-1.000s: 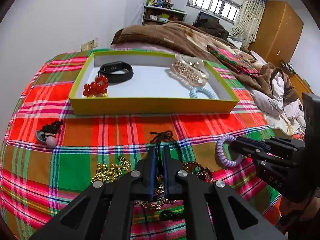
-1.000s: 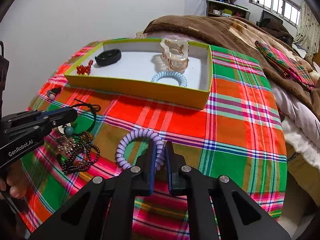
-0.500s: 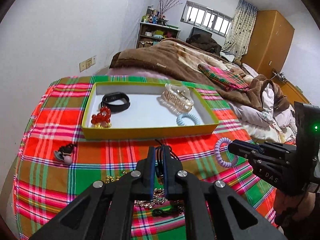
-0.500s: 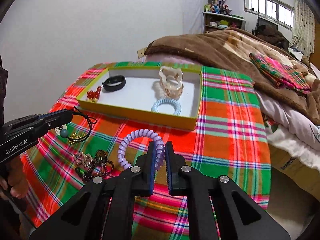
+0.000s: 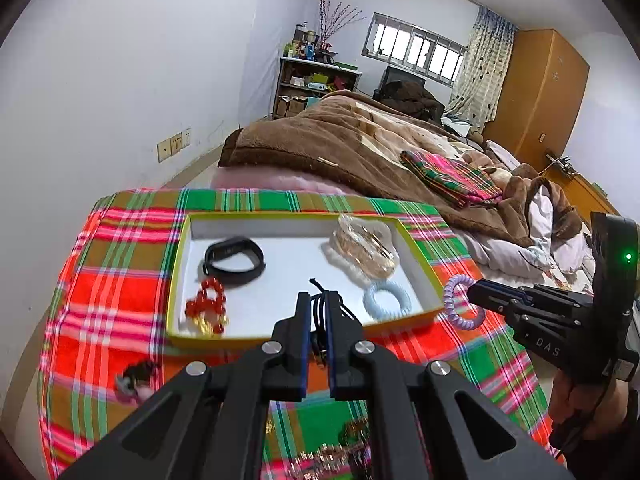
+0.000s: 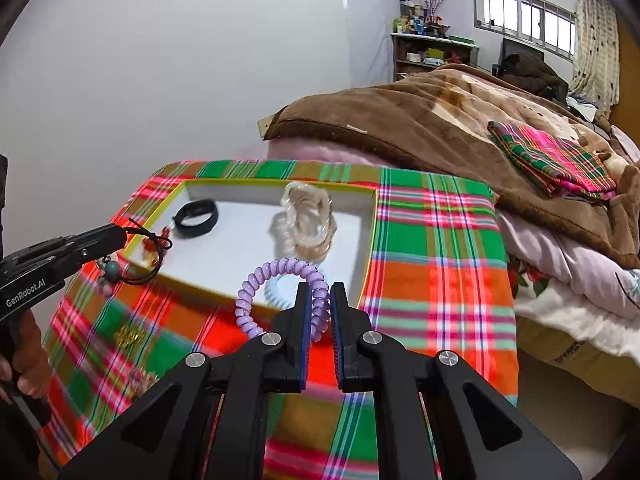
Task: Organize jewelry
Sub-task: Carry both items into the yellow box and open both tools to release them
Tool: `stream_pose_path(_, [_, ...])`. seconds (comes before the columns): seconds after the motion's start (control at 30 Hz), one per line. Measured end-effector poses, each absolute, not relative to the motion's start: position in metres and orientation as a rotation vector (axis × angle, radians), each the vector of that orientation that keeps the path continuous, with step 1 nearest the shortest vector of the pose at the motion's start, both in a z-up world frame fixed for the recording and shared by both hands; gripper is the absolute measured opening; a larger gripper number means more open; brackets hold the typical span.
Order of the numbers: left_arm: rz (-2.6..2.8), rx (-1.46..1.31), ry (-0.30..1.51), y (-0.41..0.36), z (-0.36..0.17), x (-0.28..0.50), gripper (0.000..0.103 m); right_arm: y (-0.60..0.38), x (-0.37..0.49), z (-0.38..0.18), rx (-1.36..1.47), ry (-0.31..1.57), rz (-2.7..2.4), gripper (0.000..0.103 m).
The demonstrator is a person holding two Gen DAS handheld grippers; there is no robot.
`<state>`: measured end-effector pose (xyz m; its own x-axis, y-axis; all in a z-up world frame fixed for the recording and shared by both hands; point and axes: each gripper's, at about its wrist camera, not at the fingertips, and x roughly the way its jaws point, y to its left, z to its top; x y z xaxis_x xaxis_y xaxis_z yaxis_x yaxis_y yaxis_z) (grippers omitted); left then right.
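My left gripper (image 5: 318, 300) is shut on a black cord bracelet (image 5: 320, 312) with a teal bead (image 6: 113, 268), held in the air over the front edge of the yellow-rimmed box (image 5: 176, 264). My right gripper (image 6: 319, 300) is shut on a purple spiral hair tie (image 6: 260, 284), lifted near the box's front right corner; it also shows in the left wrist view (image 5: 456, 304). Inside the box lie a black band (image 5: 234, 260), a red bead bracelet (image 5: 206, 306), a clear hair claw (image 5: 366, 250) and a pale blue spiral tie (image 5: 386, 300).
The box sits on a plaid cloth (image 5: 100, 280). Loose on the cloth are a dark piece with a pink bead (image 5: 134, 376), gold chains (image 6: 130, 334) and beaded strands (image 5: 336, 448). A brown blanket (image 5: 340, 140) and bedding lie behind and to the right.
Both grippers have risen from the cloth and moved toward the box, each carrying its piece. The black cord bracelet and the purple tie have left the cloth.
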<state>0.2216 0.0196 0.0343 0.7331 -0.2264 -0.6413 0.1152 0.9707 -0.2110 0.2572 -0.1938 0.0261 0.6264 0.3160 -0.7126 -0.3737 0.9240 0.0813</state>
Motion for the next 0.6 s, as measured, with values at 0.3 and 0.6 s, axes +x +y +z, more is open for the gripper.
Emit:
stream_pose_path(0.3, [-0.151, -0.154, 0.78, 0.025, 0.009, 0.261, 0.007, -0.183, 0.298, 0.004, -0.11, 0.852, 0.392, 0.009])
stream_pose_path(0.6, [-0.106, -0.148, 0.849, 0.034, -0.023, 0.277, 0.007, -0.175, 0.312, -0.022, -0.139, 0.922, 0.392, 0.009])
